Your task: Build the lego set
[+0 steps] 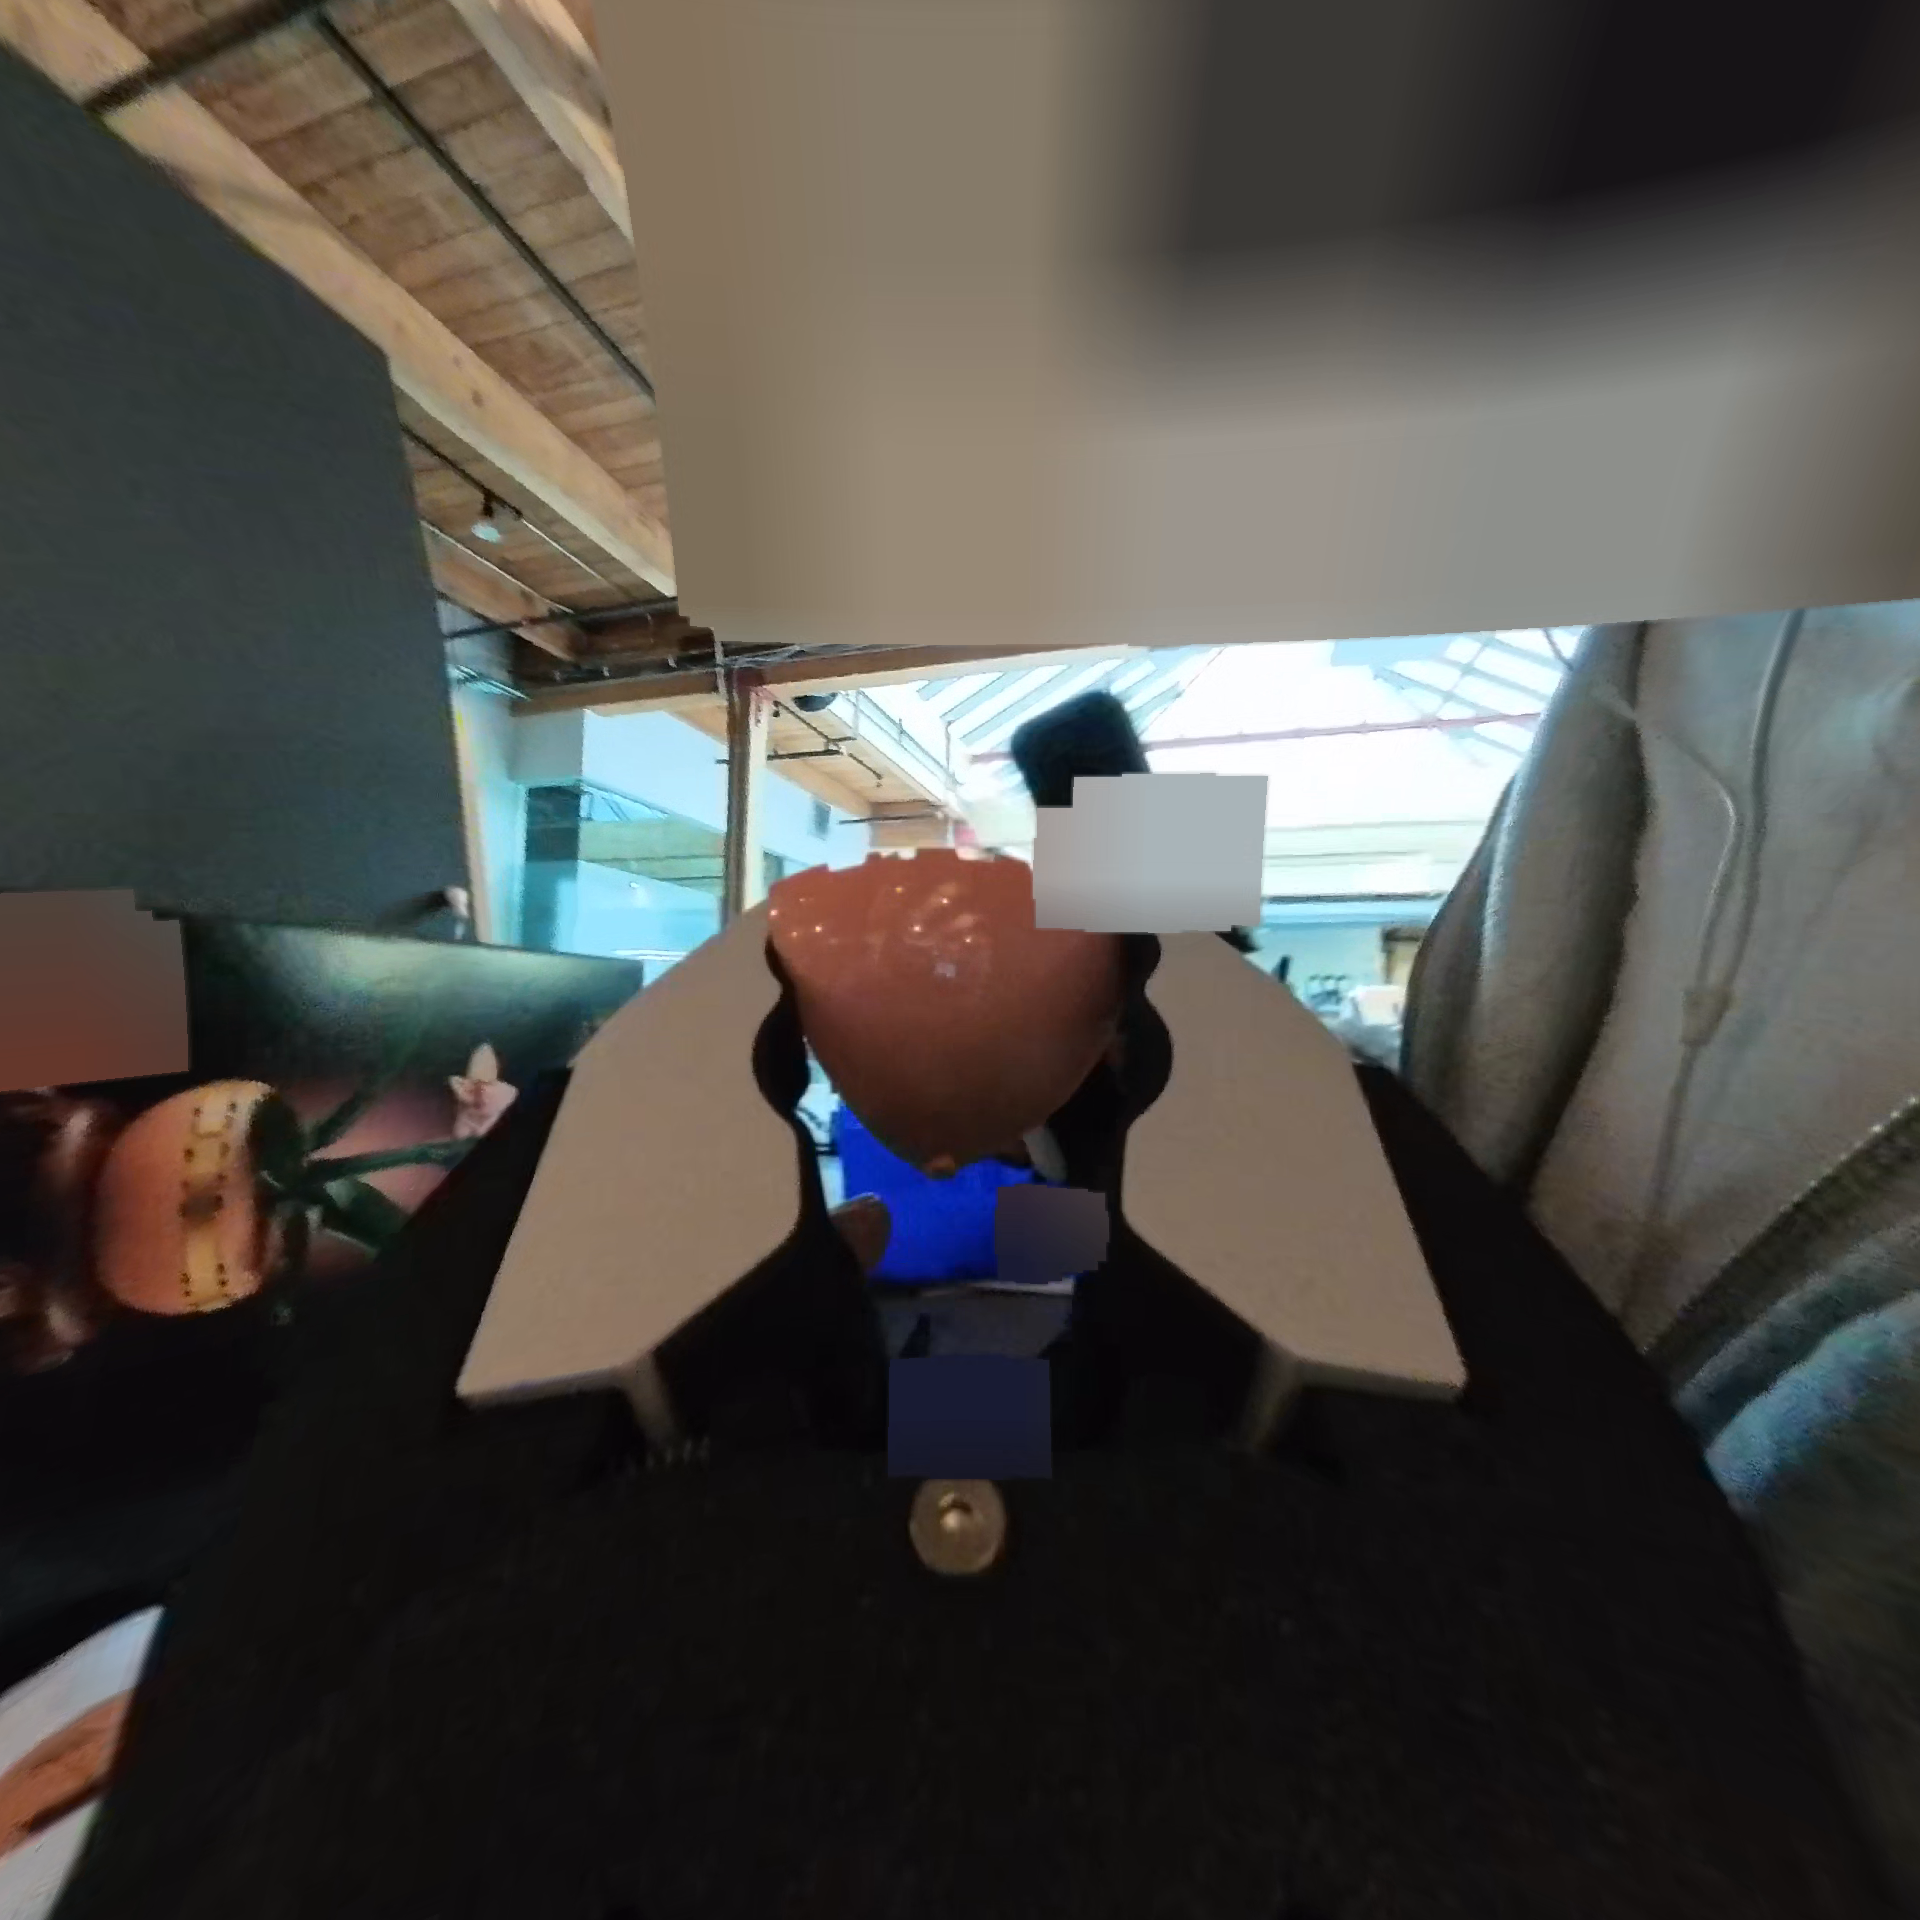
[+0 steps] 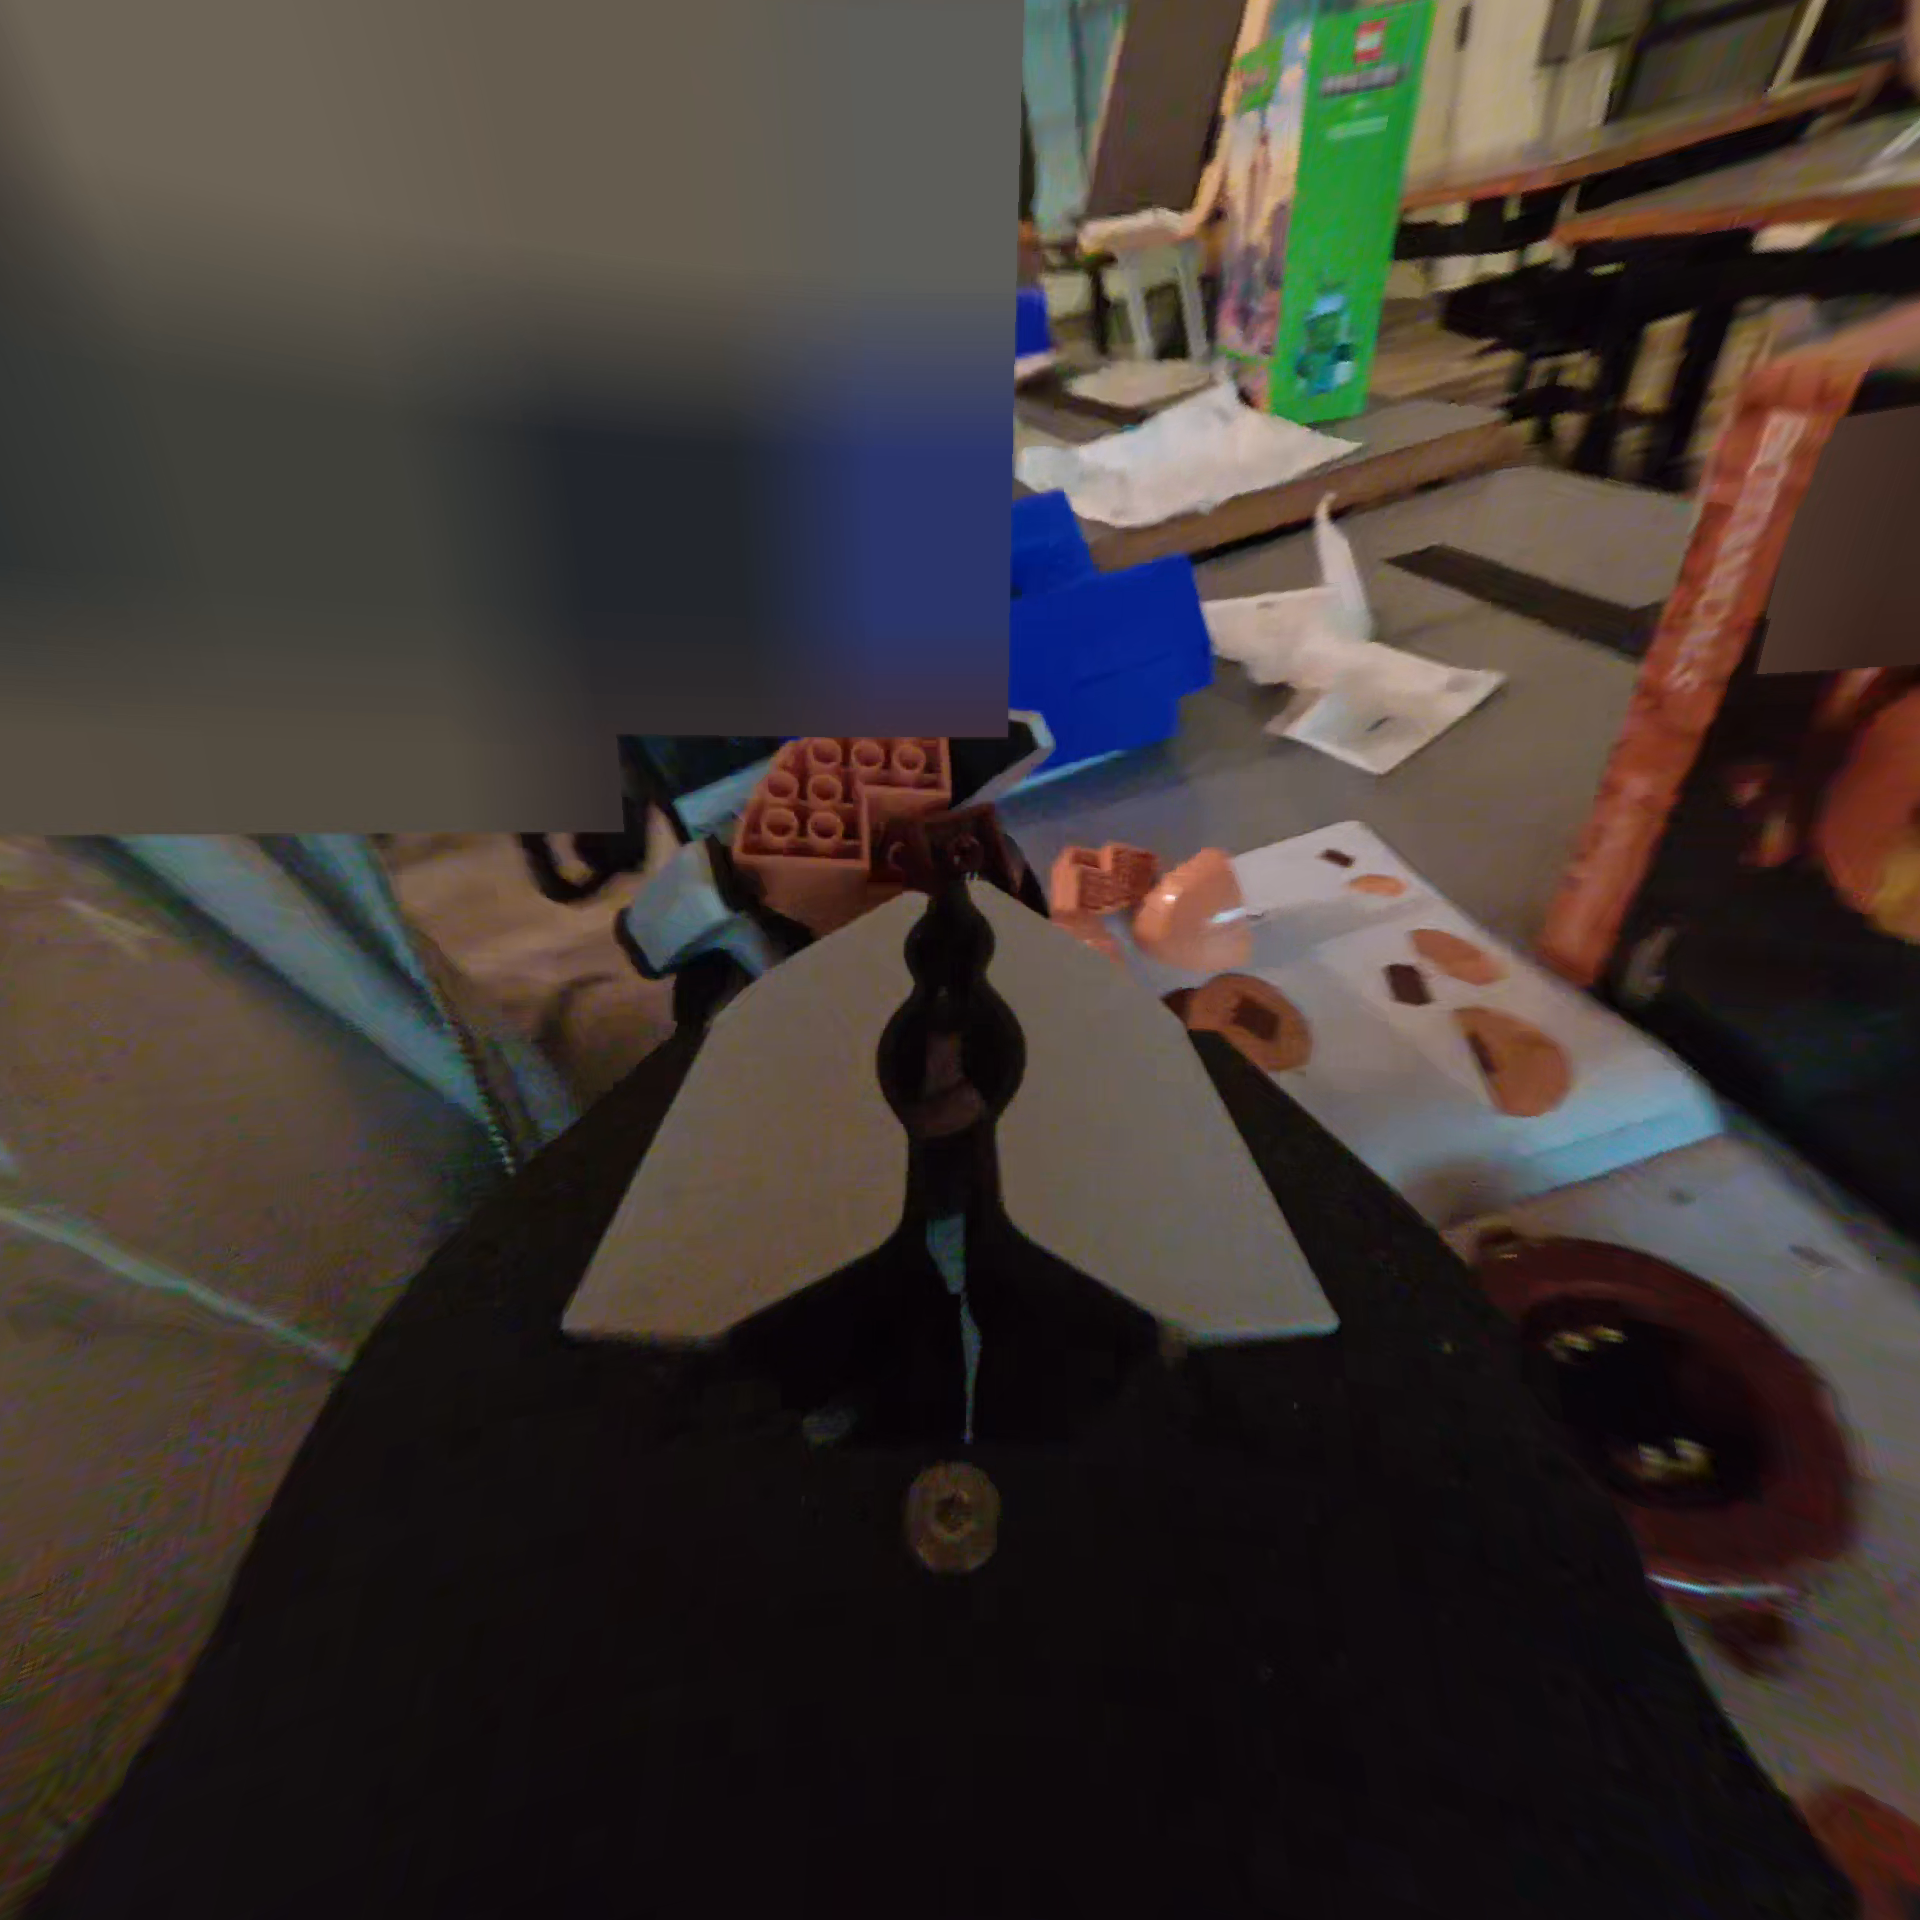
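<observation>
In the left wrist view my left gripper (image 1: 951,935) is shut on a glossy orange-brown rounded brick piece (image 1: 935,1008), and both pads press on its sides. The right wrist view shows the same piece from below as a tan stepped brick (image 2: 821,821) with round tubes, held by the left gripper (image 2: 675,914). My right gripper (image 2: 954,894) is shut, with a small dark brown piece (image 2: 961,847) pinched at its fingertips. That piece sits right against the lower right corner of the tan brick.
A white sheet (image 2: 1507,1039) on the grey table bears a tan rounded piece (image 2: 1195,914) and a small tan brick (image 2: 1101,878). A dark brown round assembly (image 2: 1662,1392) lies at the right. A blue bin (image 2: 1112,644) and set boxes (image 2: 1714,675) stand behind. A person's jacket (image 1: 1662,935) is close. My two grippers' fingertips are within a few centimetres of each other. From either gripper's tips it is about 20 cm to the dark brown round assembly (image 2: 1662,1392).
</observation>
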`<action>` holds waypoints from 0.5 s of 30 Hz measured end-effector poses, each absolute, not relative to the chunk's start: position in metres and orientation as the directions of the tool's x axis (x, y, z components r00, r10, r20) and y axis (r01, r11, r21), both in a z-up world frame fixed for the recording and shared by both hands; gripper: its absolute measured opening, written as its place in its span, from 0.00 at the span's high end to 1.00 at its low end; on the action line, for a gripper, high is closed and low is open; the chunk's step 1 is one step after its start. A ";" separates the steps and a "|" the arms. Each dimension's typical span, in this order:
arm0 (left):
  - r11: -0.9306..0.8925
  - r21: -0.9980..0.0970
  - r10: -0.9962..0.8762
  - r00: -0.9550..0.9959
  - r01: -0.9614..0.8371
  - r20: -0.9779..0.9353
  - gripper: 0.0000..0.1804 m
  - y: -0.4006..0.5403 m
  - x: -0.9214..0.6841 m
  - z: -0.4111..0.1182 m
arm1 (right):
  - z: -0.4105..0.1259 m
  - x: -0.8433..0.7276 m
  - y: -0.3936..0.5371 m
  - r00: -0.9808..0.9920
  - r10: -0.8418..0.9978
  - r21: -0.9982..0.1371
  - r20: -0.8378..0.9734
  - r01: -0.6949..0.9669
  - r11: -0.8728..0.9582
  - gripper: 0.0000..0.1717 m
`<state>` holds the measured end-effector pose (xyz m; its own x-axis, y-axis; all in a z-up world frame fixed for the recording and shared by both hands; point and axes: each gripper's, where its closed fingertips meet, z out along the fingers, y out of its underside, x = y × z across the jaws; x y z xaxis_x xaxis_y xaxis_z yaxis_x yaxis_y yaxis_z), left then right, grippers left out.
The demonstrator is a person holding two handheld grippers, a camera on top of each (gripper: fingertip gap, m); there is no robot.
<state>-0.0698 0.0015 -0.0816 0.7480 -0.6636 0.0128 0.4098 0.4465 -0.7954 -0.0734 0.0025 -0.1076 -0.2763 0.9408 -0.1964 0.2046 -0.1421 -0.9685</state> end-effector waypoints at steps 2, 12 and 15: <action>0.470 -0.805 -0.635 0.772 0.361 -0.025 0.68 0.002 -0.069 -0.082 | -0.109 -0.075 -0.001 -0.235 0.968 -0.971 -0.089 0.238 -0.032 1.00; 0.487 -0.790 -0.662 0.748 0.372 -0.056 0.68 -0.007 -0.067 -0.078 | -0.104 -0.069 -0.013 -0.355 0.933 -0.925 -0.061 0.370 0.080 1.00; 0.480 -0.798 -0.673 0.737 0.365 -0.068 0.68 -0.008 -0.064 -0.078 | -0.105 -0.067 -0.014 -0.404 0.914 -0.896 -0.042 0.420 0.145 1.00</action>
